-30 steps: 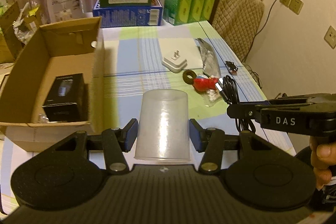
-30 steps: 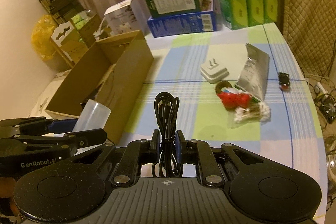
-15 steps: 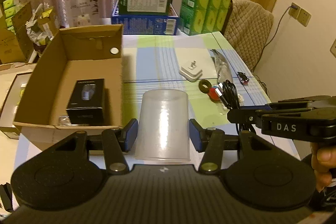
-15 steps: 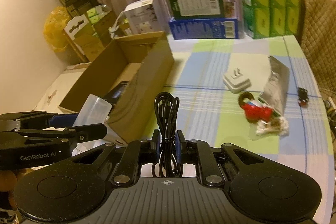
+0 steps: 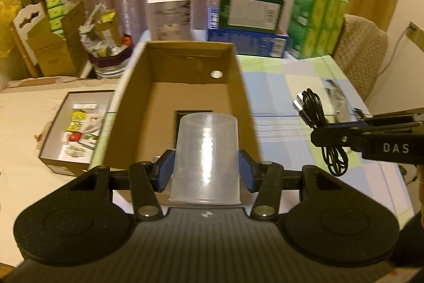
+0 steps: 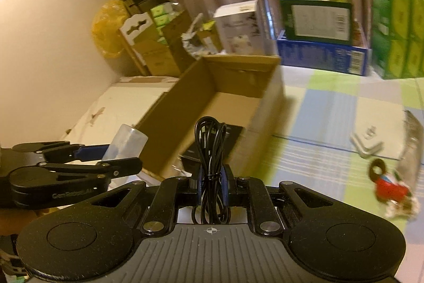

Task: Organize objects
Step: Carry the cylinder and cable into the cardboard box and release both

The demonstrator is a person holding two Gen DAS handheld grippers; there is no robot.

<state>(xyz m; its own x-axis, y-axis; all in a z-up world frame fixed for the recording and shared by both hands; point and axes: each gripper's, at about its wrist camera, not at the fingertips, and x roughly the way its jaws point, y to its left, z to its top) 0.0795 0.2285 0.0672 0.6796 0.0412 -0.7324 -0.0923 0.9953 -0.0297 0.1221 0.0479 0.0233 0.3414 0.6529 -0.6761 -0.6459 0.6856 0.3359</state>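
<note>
My left gripper (image 5: pixel 205 171) is shut on an upturned clear plastic cup (image 5: pixel 205 158) and holds it over the near end of the open cardboard box (image 5: pixel 238 86). A black box (image 5: pixel 182 114) lies inside, partly hidden by the cup. My right gripper (image 6: pixel 211 183) is shut on a coiled black USB cable (image 6: pixel 210 147), to the right of the box above the table. In the left wrist view the right gripper (image 5: pixel 328 135) with the cable (image 5: pixel 316 110) shows at the right. The left gripper (image 6: pixel 127 158) and cup (image 6: pixel 124 143) show in the right wrist view.
On the checked tablecloth (image 6: pixel 331 108) lie a white charger (image 6: pixel 367 143), a foil packet (image 6: pixel 412 145), a red toy (image 6: pixel 389 188) and a brown ring (image 6: pixel 376 171). Stacked boxes (image 5: pixel 246 25) and green packs (image 5: pixel 316 23) stand at the far edge. An open tray box (image 5: pixel 76 129) sits left.
Both grippers have moved left towards the cardboard box. The cup now hangs over the box's near end and the cable sits just right of it.
</note>
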